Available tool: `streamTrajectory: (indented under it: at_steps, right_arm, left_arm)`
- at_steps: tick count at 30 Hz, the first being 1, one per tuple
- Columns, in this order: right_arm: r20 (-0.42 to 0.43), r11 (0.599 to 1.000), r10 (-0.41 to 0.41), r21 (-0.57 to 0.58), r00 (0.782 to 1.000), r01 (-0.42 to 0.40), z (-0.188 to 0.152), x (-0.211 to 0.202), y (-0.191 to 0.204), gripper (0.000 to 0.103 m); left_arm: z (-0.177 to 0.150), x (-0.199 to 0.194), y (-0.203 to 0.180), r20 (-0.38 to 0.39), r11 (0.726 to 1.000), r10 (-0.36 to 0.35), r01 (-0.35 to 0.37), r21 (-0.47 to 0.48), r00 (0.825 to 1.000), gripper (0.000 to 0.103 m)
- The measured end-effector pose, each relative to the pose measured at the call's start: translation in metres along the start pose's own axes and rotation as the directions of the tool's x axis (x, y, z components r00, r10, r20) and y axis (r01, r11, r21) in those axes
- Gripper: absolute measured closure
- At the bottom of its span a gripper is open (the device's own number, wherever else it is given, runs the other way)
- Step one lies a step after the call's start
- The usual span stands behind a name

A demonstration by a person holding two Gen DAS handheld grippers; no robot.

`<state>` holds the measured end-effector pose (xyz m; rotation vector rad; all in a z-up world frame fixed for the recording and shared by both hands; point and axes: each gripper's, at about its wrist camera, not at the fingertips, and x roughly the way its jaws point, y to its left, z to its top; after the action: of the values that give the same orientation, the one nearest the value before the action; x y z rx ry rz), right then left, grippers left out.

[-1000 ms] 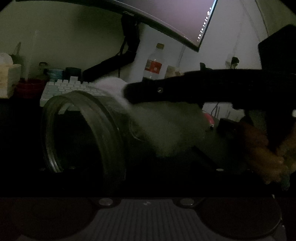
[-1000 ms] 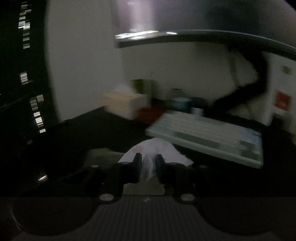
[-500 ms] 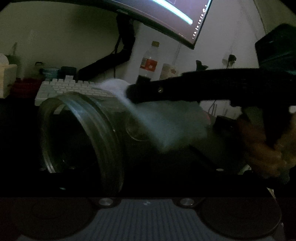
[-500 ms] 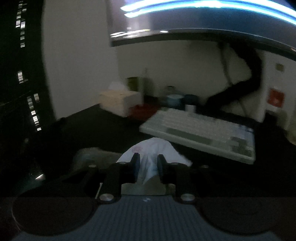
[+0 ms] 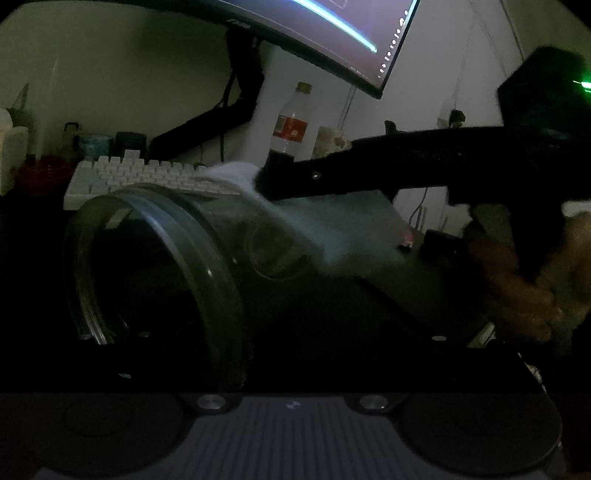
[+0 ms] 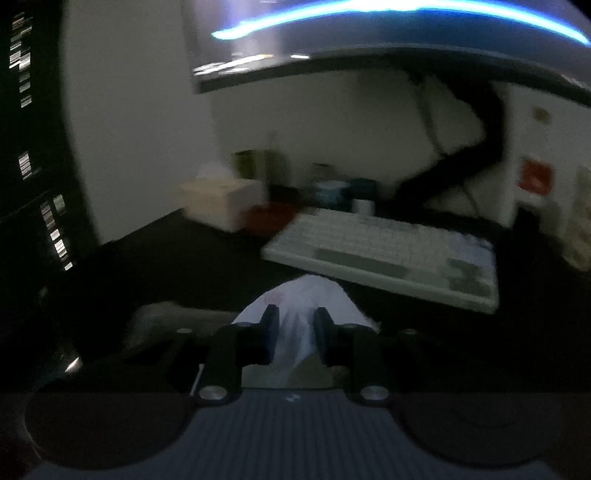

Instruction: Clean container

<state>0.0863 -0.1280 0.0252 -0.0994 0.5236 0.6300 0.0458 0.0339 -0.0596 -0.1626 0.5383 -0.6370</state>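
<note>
A clear, wide-mouthed container (image 5: 192, 266) lies on its side in my left gripper, its open mouth facing left; my left gripper's fingers are hidden in the dark beneath it. My right gripper (image 5: 266, 177) reaches in from the right, shut on a white tissue (image 5: 332, 229) that drapes over the container's upper side. In the right wrist view the gripper (image 6: 295, 325) pinches the tissue (image 6: 306, 295) between its fingertips; the container's side (image 6: 162, 314) shows dimly at lower left.
A white keyboard (image 6: 384, 254) lies behind on the dark desk, under a curved monitor (image 5: 332, 33). A bottle with a red label (image 5: 291, 122), mugs (image 5: 92, 142) and a tissue box (image 6: 225, 199) stand at the back.
The tissue and right gripper have shifted slightly along the container's top. The right wrist view has swung a little; the monitor now shows a bright streak.
</note>
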Motion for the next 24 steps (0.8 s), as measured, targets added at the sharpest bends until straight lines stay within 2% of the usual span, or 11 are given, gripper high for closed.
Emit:
streamTrajectory:
  at_steps: [3,6,9,11,13,14,18,20,22,24]
  right_arm:
    - [-0.008,0.995,0.094,-0.042,0.996,-0.095,-0.001,-0.004,0.017,0.077]
    - [-0.016,0.993,0.106,-0.059,0.994,-0.106,0.000,-0.005,0.015,0.078]
    - [-0.023,1.000,0.011,-0.026,1.000,-0.012,0.002,-0.002,-0.002,0.077]
    - [-0.029,0.996,-0.089,-0.013,0.996,0.088,0.003,0.000,-0.014,0.077]
    - [-0.043,0.989,-0.144,0.014,0.989,0.145,0.004,0.002,-0.017,0.077]
    - [-0.038,0.991,-0.129,0.018,0.991,0.130,0.004,0.001,-0.012,0.085]
    - [0.004,0.997,0.023,-0.069,1.000,-0.022,-0.003,-0.009,0.021,0.086]
    - [0.005,0.995,0.031,-0.092,1.000,-0.030,-0.004,-0.012,0.027,0.086]
    - [-0.003,0.998,0.028,-0.062,1.000,-0.028,-0.003,-0.011,0.017,0.088]
    - [-0.009,0.999,-0.044,-0.025,0.999,0.044,-0.002,-0.008,-0.001,0.088]
  left_arm:
    - [-0.001,0.000,-0.004,-0.006,1.000,-0.007,0.007,0.020,1.000,0.000]
    - [-0.002,-0.001,-0.005,-0.011,1.000,-0.014,0.015,0.025,1.000,0.000]
    - [-0.002,-0.004,0.000,-0.012,0.999,-0.032,0.032,0.016,0.999,0.000]
    - [-0.002,-0.005,0.003,-0.013,0.999,-0.049,0.049,-0.001,0.999,0.000]
    - [-0.001,-0.005,0.005,-0.013,0.998,-0.057,0.057,-0.013,0.998,0.000]
    - [-0.001,-0.004,0.004,-0.015,0.998,-0.056,0.056,-0.009,0.998,0.000]
    - [-0.004,-0.004,-0.002,-0.015,0.999,-0.040,0.041,0.013,0.999,0.000]
    - [-0.005,-0.004,-0.003,-0.015,0.999,-0.035,0.035,0.019,0.999,0.000]
    - [-0.005,-0.004,-0.002,-0.014,0.999,-0.038,0.038,0.015,0.999,0.000]
    - [-0.005,-0.005,-0.001,-0.013,0.999,-0.043,0.043,0.008,0.999,0.000]
